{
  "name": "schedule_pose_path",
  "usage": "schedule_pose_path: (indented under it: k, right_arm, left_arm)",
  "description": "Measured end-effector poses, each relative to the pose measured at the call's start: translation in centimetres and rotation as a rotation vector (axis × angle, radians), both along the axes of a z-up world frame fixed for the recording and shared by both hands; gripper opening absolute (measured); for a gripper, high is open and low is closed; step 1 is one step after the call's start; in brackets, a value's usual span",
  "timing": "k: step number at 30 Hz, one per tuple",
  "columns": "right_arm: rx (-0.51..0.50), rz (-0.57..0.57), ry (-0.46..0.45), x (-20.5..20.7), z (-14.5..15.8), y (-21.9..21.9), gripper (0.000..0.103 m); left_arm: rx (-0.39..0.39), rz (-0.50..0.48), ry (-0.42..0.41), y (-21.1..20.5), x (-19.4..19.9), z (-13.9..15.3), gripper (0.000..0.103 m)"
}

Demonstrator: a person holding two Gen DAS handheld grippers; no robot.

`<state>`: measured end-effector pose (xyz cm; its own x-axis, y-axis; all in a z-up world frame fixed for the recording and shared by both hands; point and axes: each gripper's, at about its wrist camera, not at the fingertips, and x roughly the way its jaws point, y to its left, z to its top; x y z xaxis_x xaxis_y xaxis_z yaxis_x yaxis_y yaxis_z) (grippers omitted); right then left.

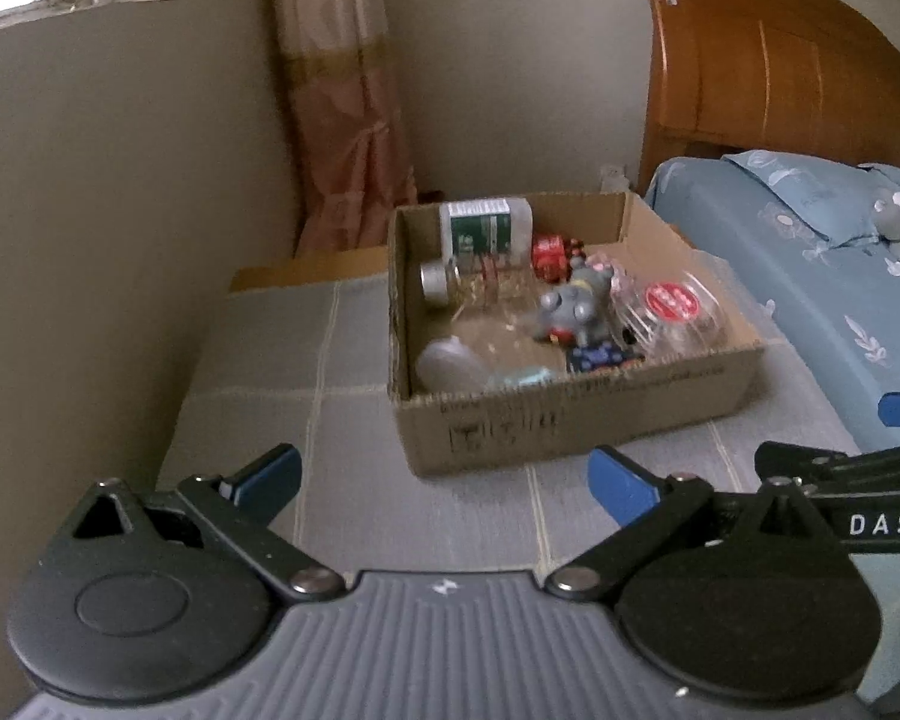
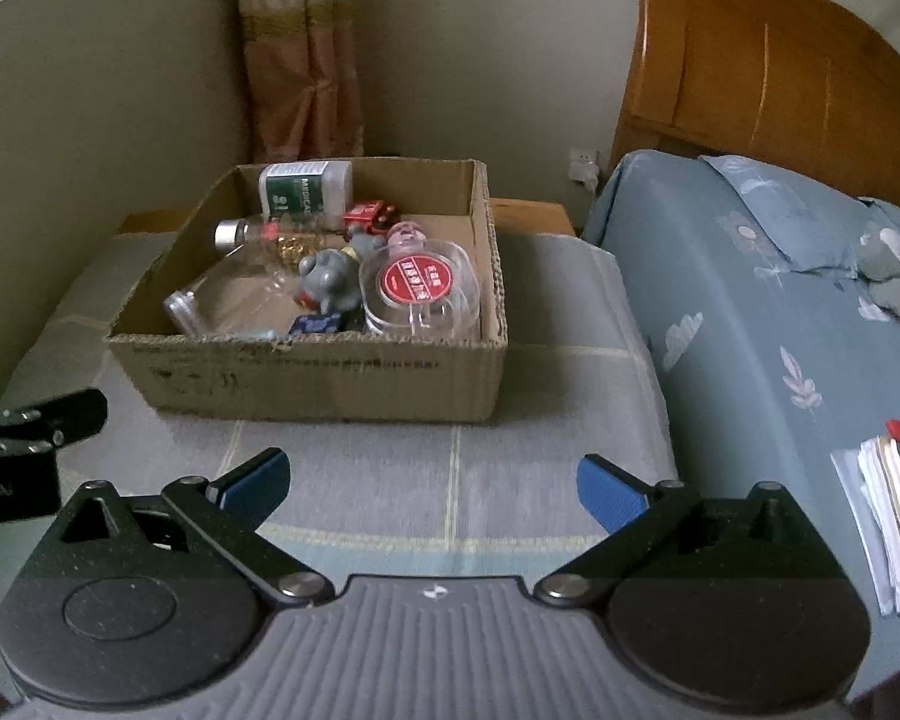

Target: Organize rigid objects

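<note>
While both tools hang over a grey checked cloth (image 2: pixel 390 480), the stock reads as follows, left to right in the right wrist view. Lower left: left gripper (image 1: pixel 444 477), blue pads spread wide, nothing between them. Centre: cardboard box (image 2: pixel 330 372), open-topped, resting on the cloth, holding a green-and-white bottle (image 2: pixel 306 186) at its far wall, a silver-capped glass bottle (image 2: pixel 252 234) lying on its side, a red toy car (image 2: pixel 369 216), a grey figurine (image 2: pixel 330 282), and a clear container with a round red label (image 2: pixel 417 285) by the right wall. Lower centre: right gripper (image 2: pixel 432 489), fingers likewise wide apart and empty. Right: bed with blue sheet (image 2: pixel 750 330), wooden headboard (image 2: pixel 750 60) in the upper right, paper stack (image 2: pixel 894 510) at the edge.
</note>
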<state>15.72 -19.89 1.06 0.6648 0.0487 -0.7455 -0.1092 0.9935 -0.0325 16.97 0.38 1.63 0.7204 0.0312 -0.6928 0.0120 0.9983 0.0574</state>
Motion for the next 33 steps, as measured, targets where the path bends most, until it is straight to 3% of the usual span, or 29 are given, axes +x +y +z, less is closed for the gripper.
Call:
schedule_pose_path:
  k: [5, 14, 33]
  right_arm:
    - [-0.013, -0.008, -0.035, -1.8, 1.2, 0.1, 0.103]
    - [-0.020, -0.011, -0.083, -3.3, 2.5, 0.1, 0.103]
    - [-0.038, -0.021, -0.058, -2.5, 1.8, 0.2, 0.103]
  left_arm:
    - [-0.009, 0.000, -0.029, -0.4, -1.9, 0.9, 0.101]
    - [0.052, 0.009, -0.084, -1.6, -3.7, 2.4, 0.101]
    - [0.044, 0.023, -0.051, -1.6, -3.2, 1.4, 0.101]
